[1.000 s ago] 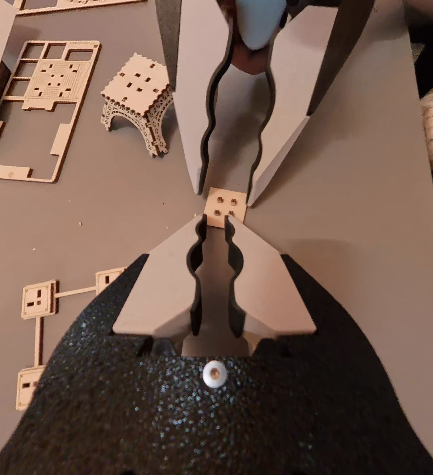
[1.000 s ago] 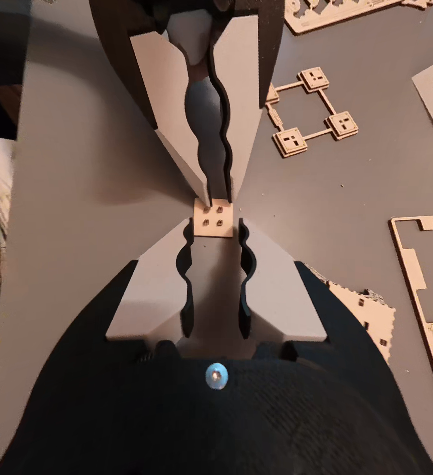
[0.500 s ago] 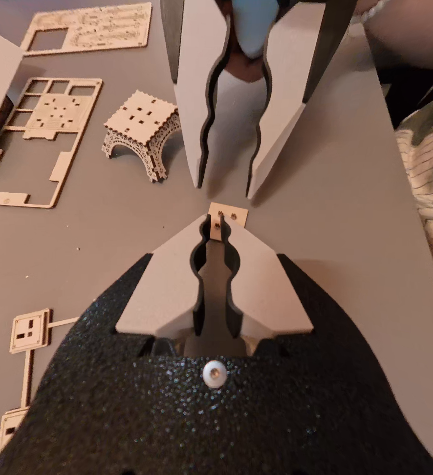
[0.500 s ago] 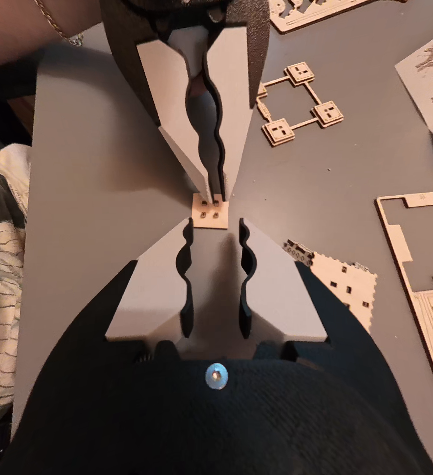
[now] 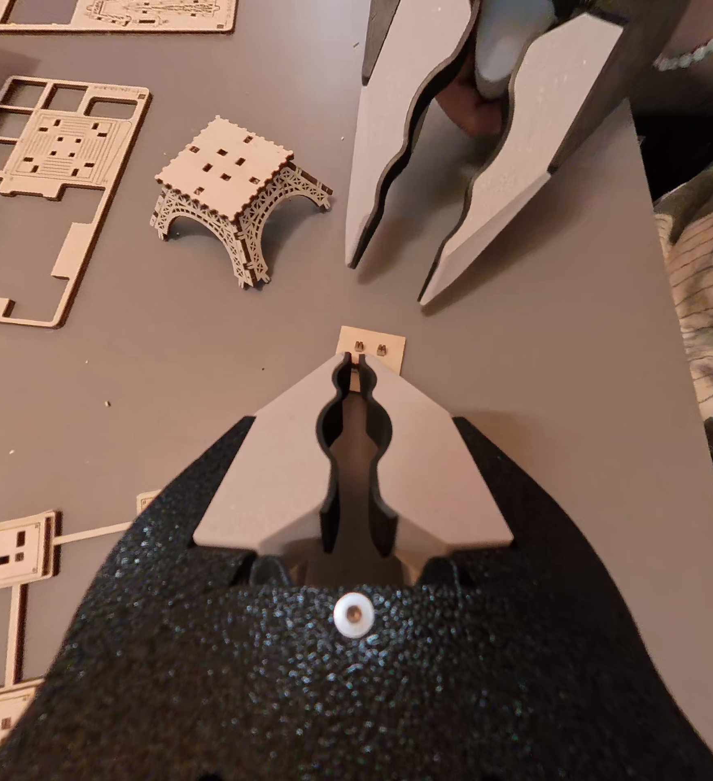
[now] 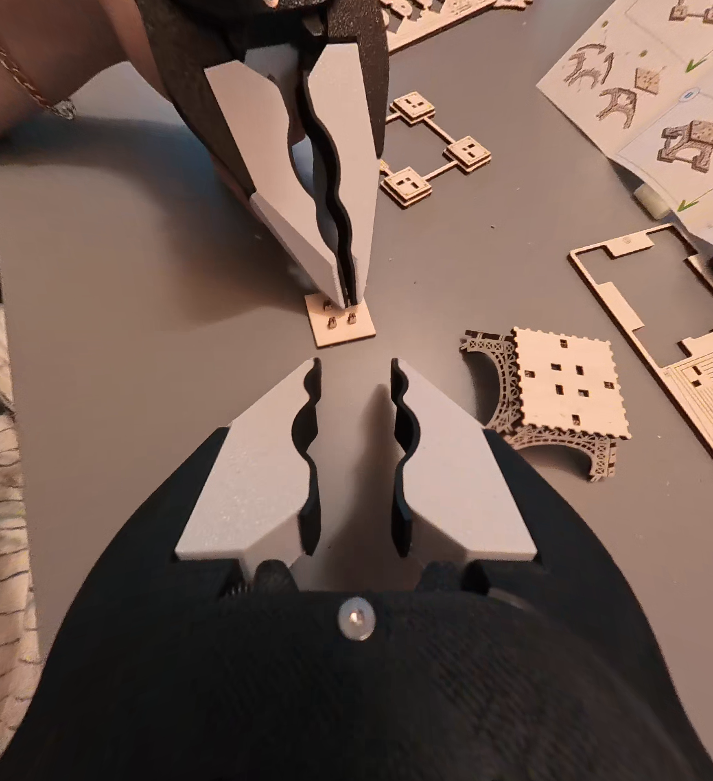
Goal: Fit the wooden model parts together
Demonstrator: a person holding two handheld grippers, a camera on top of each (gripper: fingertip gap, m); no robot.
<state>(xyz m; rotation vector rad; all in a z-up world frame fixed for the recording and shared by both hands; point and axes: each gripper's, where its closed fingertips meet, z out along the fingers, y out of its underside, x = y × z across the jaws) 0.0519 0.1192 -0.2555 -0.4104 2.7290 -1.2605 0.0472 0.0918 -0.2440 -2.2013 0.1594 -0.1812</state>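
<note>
A small square wooden plate with pegs on top lies flat on the grey table. My left gripper is shut on the pegs at its near edge. In the right wrist view the left gripper comes down from above onto the plate. My right gripper is open and empty, a short way back from the plate; it also shows in the left wrist view. The built wooden tower base stands to one side, free of both grippers.
Punched-out wooden sheets and a frame of small linked squares lie on the table. A paper instruction sheet lies at the far right. Striped cloth lies past the table edge. A person's wrist with a bracelet is at the top left. The tips of both grippers are at nearly the same place.
My left gripper has closed onto the small plate's pegs. My right gripper has let go of the plate and drawn back from it, staying open.
</note>
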